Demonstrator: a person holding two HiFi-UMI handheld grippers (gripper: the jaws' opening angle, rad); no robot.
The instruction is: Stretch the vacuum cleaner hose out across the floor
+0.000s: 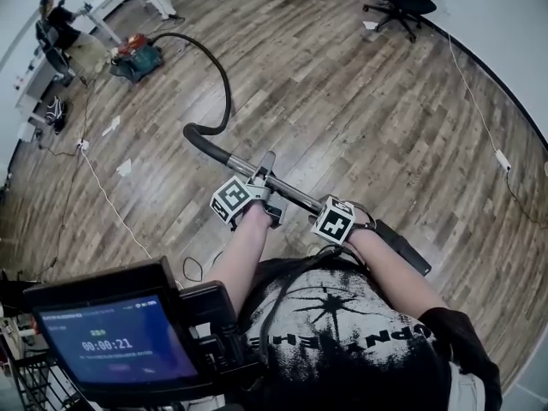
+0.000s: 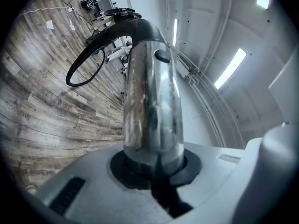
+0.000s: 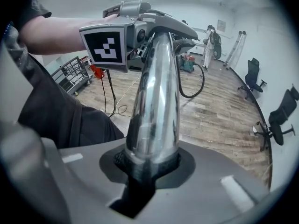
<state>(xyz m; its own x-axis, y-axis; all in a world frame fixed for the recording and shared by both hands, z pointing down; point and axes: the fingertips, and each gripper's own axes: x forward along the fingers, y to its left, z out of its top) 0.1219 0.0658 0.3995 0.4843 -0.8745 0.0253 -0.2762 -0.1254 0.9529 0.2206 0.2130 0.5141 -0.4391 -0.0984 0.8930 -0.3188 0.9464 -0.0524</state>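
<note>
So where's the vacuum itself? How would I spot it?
Find the wood floor and look to its far left side, by the white desk. Follow the black hose away from the shiny tube to its other end. The vacuum sits there: low, teal and red, while the desk beside it is white.

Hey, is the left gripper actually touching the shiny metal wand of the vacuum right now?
Touching. In the left gripper view, the left gripper has its dark pads closed snugly round the metal wand, with no gap visible.
</note>
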